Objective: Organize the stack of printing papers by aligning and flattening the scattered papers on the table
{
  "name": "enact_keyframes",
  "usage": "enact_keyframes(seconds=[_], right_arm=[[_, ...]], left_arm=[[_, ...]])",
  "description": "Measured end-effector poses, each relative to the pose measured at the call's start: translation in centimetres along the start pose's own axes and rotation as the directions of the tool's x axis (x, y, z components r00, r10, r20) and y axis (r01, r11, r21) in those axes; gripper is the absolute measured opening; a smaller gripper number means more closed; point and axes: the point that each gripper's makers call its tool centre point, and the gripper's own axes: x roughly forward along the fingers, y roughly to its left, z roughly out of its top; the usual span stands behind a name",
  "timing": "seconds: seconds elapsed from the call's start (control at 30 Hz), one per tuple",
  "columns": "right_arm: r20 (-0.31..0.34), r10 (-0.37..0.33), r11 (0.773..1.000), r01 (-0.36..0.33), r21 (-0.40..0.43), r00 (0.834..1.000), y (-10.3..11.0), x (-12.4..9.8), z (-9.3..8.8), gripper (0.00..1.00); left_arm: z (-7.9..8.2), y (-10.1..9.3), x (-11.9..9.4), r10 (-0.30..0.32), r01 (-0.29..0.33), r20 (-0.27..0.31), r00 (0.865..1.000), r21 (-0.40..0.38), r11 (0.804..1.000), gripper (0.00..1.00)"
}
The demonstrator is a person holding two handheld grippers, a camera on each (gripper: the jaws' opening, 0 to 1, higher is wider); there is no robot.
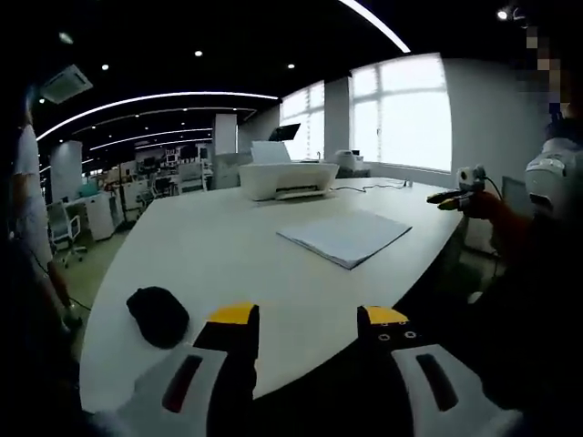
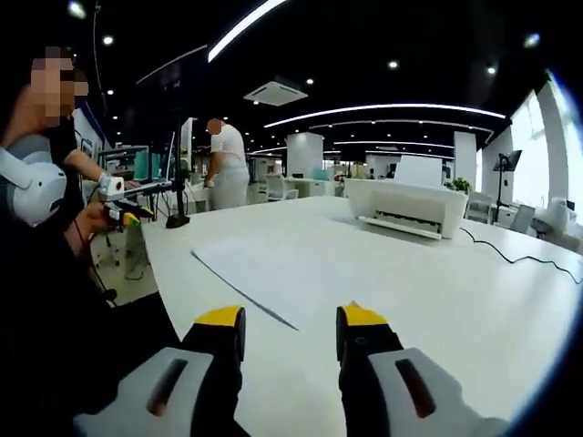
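Stock as I see it from my station. Left gripper (image 1: 308, 319): jaws spread apart, nothing between them, hanging at the near edge of the white table (image 1: 200, 259). Right gripper (image 2: 290, 323): jaws likewise parted and empty, over the tabletop. Stack of printing papers (image 1: 344, 236): lying flat mid-table, well apart from both my grippers, edges looking fairly even. Printer (image 1: 288, 177): far side, beyond the stack. Black object (image 1: 158, 315): near left, just beside my left jaw.

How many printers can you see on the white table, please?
1: a white printer stands at the table's far end, beyond the stack of papers. Others could be out of frame.
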Motion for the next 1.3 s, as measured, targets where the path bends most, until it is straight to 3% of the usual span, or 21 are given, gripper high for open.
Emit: enact_keyframes(seconds=[1.3], right_arm=[[-0.013,0.016,1.000,-0.016,-0.001,1.000,0.50,0.15,-0.42,0.35]], left_arm=[[0.49,-0.24,-0.33,0.011,-0.011,-0.011,1.000,0.022,1.000,0.47]])
